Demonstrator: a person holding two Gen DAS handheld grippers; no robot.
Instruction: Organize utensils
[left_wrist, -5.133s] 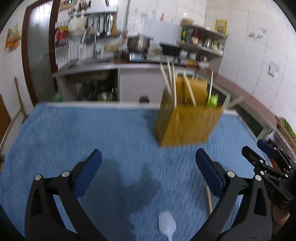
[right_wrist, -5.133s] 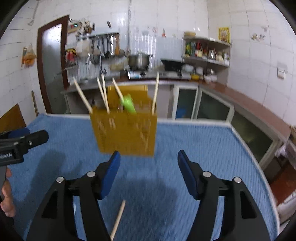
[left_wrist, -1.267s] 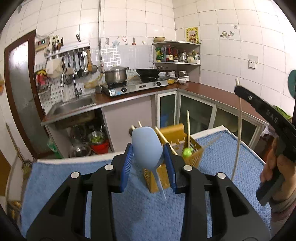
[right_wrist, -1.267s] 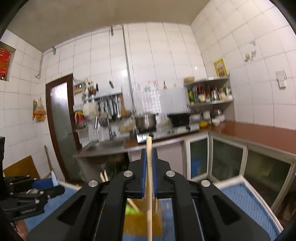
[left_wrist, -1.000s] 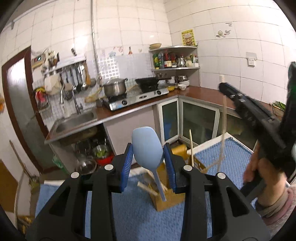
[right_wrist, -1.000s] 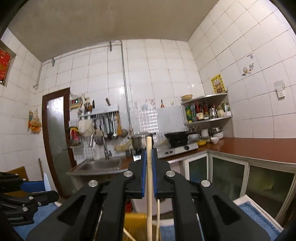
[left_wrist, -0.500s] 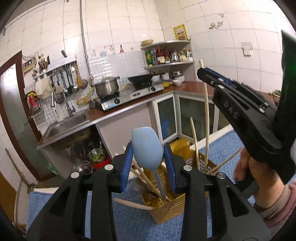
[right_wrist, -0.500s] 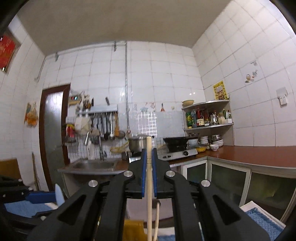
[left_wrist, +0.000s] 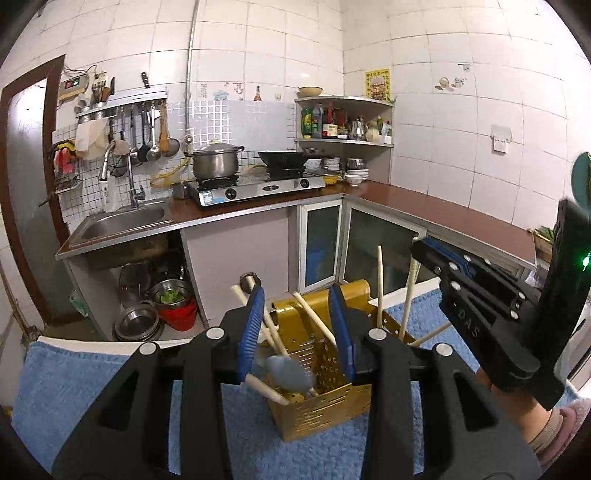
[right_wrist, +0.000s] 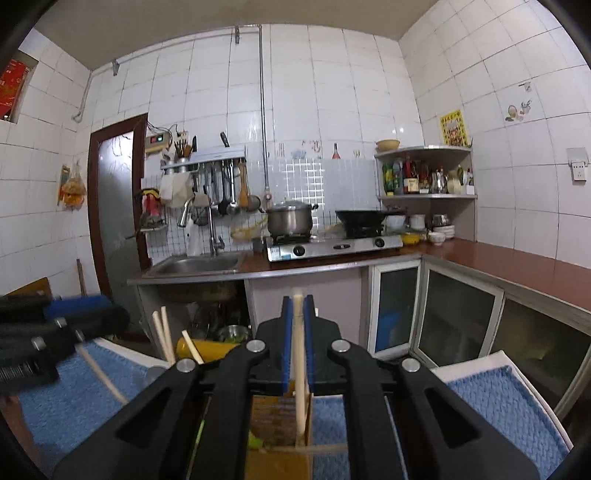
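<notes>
Nearest, right gripper (right_wrist: 296, 345) is clenched on a pale wooden chopstick (right_wrist: 300, 373), pinched between the blue pads close to its top end; the stick hangs nearly upright, its lower end reaching down into the yellow utensil holder (right_wrist: 275, 417) directly below. Judged light, stiff and smooth: a narrow round shaft that could pivot or slide in a flat pad grip, so a hold nearer mid-length, pads square to the shaft, looks steadier than the present end pinch. Left gripper (left_wrist: 297, 328) is released, jaws apart with nothing between the pads, poised just above the holder (left_wrist: 325, 400). Light-blue spoon (left_wrist: 290, 371) lies inside the holder, bowl uppermost and leaning; plastic by appearance, probably light and somewhat slick, easiest taken by the handle, which is hidden here. Holder is gold-yellow, box-shaped, walls perforated with slots, and stands on the blue towel (left_wrist: 74, 384) covering the bench. Several further chopsticks (left_wrist: 378, 286) splay out of it at mixed angles, one tilted low over the front edge. Something green sits low in the holder; identity unclear. Beyond: sink (left_wrist: 122, 221) and gas stove (left_wrist: 255, 186).
</notes>
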